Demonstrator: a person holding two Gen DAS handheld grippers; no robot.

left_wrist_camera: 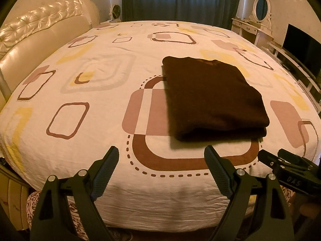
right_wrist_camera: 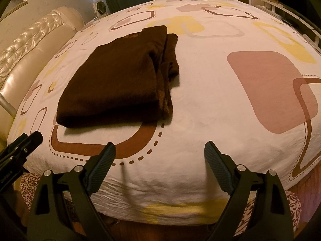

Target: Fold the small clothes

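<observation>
Both claws hang wide apart and empty over the near edge of the bed (left_wrist_camera: pixel 60 64), the left claw (left_wrist_camera: pixel 161 156) and the right claw (right_wrist_camera: pixel 159 152) each angled down at the patterned sheet (right_wrist_camera: pixel 210 84) with nothing between their ribbed pads. Neither touches cloth.

On the bed, near its front edge, lies the dark brown garment (left_wrist_camera: pixel 212 98), already doubled into a thick rectangular bundle; from the left claw it sits just ahead and to the right, from the right claw ahead and to the left. Seen from the right, the bundle is less tidy than it first looks: a narrower layer (right_wrist_camera: pixel 171 58) juts out past the far right side of the top fold, and the stacked edges along that side do not line up.

That loose side is where trouble looks likeliest. A pinch that catches only the top layer would probably peel the fold open, and the soft, fuzzy fabric seems apt to drag on the sheet and slump rather than hold a crease. A claw coming in low may also snag the wrinkled sheet beneath and pull it up with the garment. With the bundle close to the bed's near edge, a careless tug toward the onlooker could slide it off.
</observation>
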